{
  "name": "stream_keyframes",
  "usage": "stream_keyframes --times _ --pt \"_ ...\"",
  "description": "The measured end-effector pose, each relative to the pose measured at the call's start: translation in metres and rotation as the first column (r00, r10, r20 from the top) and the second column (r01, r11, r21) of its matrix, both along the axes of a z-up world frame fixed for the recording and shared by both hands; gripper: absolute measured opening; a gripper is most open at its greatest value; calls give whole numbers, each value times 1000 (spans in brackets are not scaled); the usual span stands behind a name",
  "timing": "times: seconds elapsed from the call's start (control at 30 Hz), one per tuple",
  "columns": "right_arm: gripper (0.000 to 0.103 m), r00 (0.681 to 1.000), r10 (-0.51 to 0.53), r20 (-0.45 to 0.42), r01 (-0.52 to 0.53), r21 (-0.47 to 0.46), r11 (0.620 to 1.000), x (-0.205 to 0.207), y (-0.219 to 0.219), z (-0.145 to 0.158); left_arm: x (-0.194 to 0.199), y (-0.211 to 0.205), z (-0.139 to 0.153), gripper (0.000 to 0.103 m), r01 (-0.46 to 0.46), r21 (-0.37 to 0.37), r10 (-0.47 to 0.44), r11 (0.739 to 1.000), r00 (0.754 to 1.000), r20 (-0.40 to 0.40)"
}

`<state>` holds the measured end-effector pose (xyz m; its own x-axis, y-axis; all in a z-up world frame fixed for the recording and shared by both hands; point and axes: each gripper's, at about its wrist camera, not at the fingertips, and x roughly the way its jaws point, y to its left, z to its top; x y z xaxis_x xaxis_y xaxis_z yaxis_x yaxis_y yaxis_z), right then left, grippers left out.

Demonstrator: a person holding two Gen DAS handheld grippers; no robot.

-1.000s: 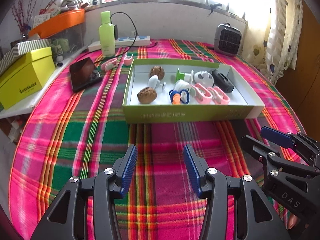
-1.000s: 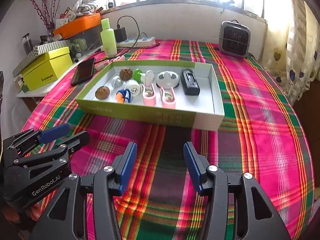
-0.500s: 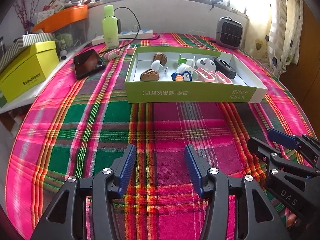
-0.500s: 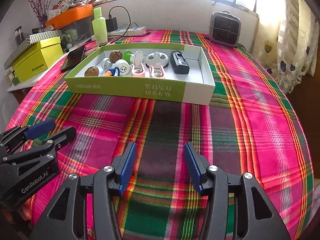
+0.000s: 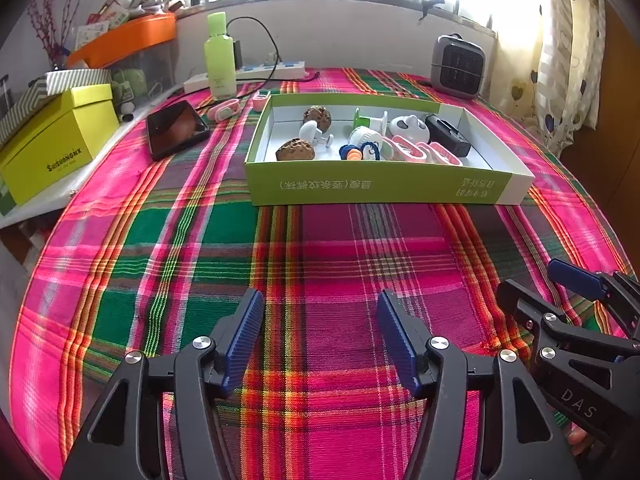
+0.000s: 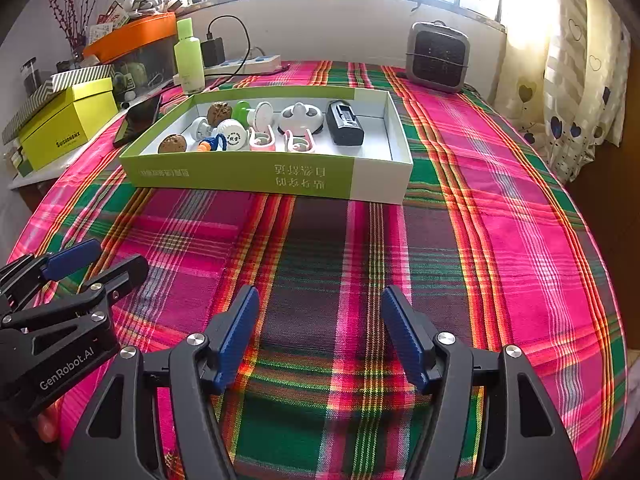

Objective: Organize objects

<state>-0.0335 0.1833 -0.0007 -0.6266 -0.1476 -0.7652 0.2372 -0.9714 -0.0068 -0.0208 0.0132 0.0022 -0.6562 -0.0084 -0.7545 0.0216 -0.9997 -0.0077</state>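
A green and white shallow box sits on the plaid tablecloth at mid-table. Inside lie two brown walnuts, white round pieces, two pink clips, a blue and orange piece and a black block. My left gripper is open and empty, low over the cloth, well short of the box. My right gripper is open and empty, beside it. Each gripper shows in the other's view.
Left of the box lie a black phone, a pink clip and a small pink cup. Behind stand a green bottle, a power strip and a grey heater. A yellow box sits on a side shelf.
Both grippers have pulled back from the box and dropped lower over the cloth; the box looks farther away. Both stay open and empty.
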Motion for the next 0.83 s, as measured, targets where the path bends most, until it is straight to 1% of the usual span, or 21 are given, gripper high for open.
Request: stream_keyframes --times 0.3,0.83 --pt "65 1000 0 1 0 -2 1000 0 0 0 0 1 0 62 3 1 -3 1000 1000 1" --pt "65 1000 0 1 0 -1 1000 0 0 0 0 1 0 62 2 2 -2 1000 1000 1"
